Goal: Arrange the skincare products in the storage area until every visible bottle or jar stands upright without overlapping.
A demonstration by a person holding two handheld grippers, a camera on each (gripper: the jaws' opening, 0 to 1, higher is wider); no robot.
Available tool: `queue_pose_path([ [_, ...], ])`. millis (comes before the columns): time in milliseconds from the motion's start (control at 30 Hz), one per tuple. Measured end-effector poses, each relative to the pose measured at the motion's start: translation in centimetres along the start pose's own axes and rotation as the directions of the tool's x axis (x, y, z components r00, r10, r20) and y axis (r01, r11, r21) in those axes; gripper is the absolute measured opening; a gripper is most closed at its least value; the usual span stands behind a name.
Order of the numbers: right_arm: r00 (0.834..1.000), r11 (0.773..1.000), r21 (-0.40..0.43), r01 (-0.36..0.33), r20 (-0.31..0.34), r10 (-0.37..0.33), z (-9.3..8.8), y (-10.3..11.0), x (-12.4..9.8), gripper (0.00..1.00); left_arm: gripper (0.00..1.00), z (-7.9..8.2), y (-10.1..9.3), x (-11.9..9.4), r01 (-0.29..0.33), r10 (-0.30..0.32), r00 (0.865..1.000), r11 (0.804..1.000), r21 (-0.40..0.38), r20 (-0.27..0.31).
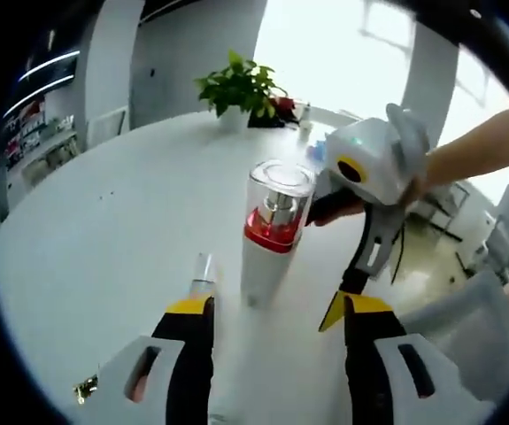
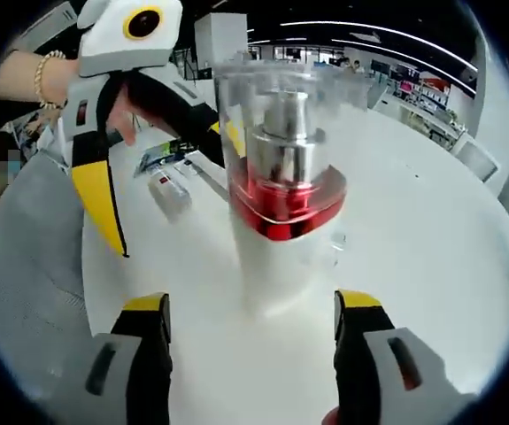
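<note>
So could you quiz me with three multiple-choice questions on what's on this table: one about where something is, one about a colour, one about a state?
1. Where is the potted plant?
A. At the table's far edge, beyond the bottle
B. Between the left gripper's jaws
C. On the floor

2. What colour is the band under the clear cap of the pump bottle?
A. Blue
B. Red
C. Green

3. How is the bottle placed?
A. Lying on its side
B. Upside down
C. Standing upright on the table

Answers: 1 A, the left gripper view shows the plant far behind the bottle. 2 B, the collar is red in both views. 3 C, its base rests on the tabletop, cap up.
</note>
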State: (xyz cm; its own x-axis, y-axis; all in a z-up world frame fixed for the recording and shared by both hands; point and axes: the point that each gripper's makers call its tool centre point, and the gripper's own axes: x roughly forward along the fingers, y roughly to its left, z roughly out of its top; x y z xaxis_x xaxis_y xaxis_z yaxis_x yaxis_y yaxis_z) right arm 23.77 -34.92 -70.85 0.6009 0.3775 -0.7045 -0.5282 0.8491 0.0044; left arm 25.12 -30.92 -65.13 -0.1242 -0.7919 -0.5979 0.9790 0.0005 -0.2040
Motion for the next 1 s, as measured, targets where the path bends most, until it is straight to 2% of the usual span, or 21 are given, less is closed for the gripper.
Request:
queue_pose_path([
  [133,0.999,0.999,0.025,0.033,-0.015,-0.032,-0.2,0.6,-0.2,0.89,0.67,-1.2,0.2,-1.3,-0.032,0.032,0.999,0.999,-0.044,-0.005],
  [300,0.998,0.995,0.075,0.059,0.012,-0.06,0.4,1.7,-0.9,0.92,0.75,-2.2,0.7,-2.9,-0.072,0.074,0.997,0.992,-0.108,0.011],
  [400,0.996,0.992,0.1,0.08,0.022,-0.083,0.8,2.4,-1.2,1.0,0.79,-3.0,0.7,-4.1,-0.09,0.093,0.996,0.986,-0.138,0.017],
  [567,0.993,0.981,0.174,0.082,0.064,-0.095,1.6,4.1,-1.7,1.0,0.85,-4.0,0.6,-6.2,-0.119,0.125,0.992,0.979,-0.164,0.029],
  [733,0.987,0.966,0.236,0.106,0.091,-0.131,1.7,5.6,-2.3,1.0,0.9,-5.2,0.4,-8.2,-0.143,0.156,0.987,0.964,-0.226,0.044],
  [1000,0.97,0.934,0.334,0.127,0.157,-0.188,2.8,7.8,-3.7,1.0,0.97,-8.3,-0.3,-11.6,-0.192,0.218,0.974,0.934,-0.301,0.055],
])
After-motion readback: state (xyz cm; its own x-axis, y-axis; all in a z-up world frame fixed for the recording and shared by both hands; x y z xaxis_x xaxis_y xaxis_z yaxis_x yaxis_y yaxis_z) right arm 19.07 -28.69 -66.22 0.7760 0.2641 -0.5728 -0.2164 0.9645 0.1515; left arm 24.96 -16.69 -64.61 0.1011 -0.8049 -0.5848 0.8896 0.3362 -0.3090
